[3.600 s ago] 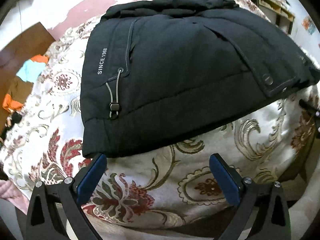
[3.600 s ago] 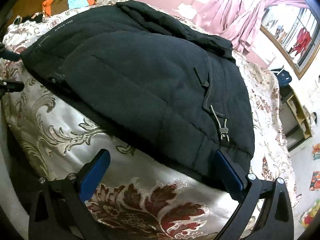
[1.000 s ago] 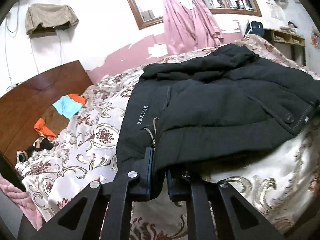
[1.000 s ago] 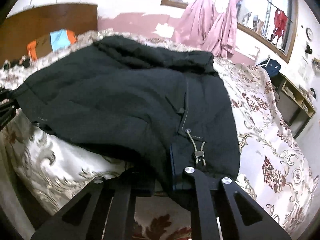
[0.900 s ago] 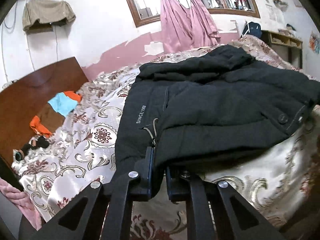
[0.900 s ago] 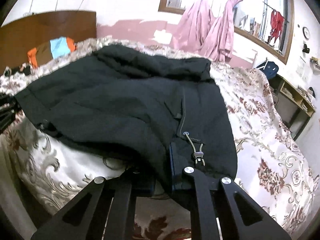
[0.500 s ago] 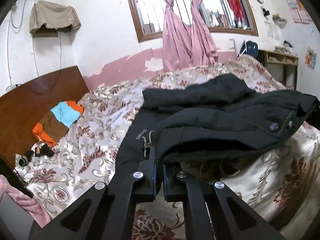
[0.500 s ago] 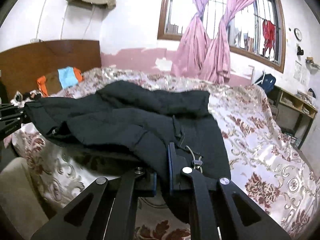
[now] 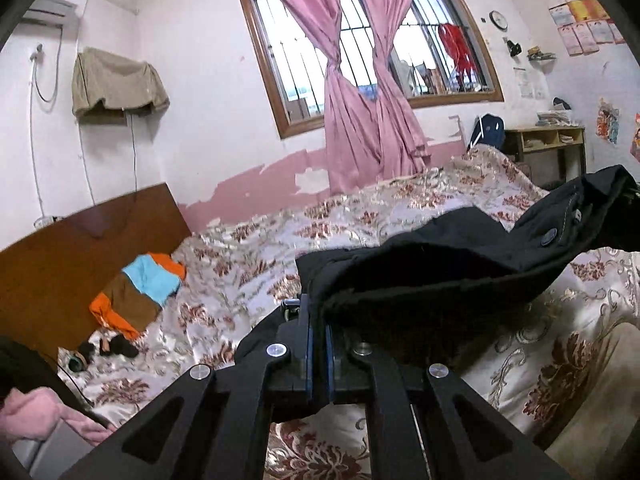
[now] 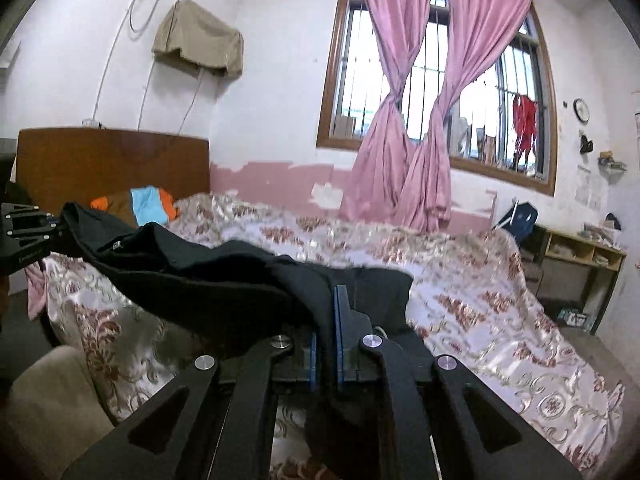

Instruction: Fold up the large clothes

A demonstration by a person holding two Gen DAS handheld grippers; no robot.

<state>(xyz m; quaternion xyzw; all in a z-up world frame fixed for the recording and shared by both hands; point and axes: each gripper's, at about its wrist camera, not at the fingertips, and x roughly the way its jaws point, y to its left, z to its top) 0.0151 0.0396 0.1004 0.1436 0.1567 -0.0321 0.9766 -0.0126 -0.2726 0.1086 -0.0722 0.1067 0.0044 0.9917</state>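
Gripping the black jacket [image 9: 440,268] hem, left gripper [image 9: 318,344] and right gripper [image 10: 325,344] fingers stay clamped, garment raised above bed [image 10: 460,280].

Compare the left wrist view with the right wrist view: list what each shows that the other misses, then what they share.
Left wrist only: a hand at the lower left edge and a snap button on the jacket. Right wrist only: the left tongs clamped on the far hem corner. Both: the black jacket lifted off the floral bedspread, the pink curtains, and folded colourful clothes by the headboard.
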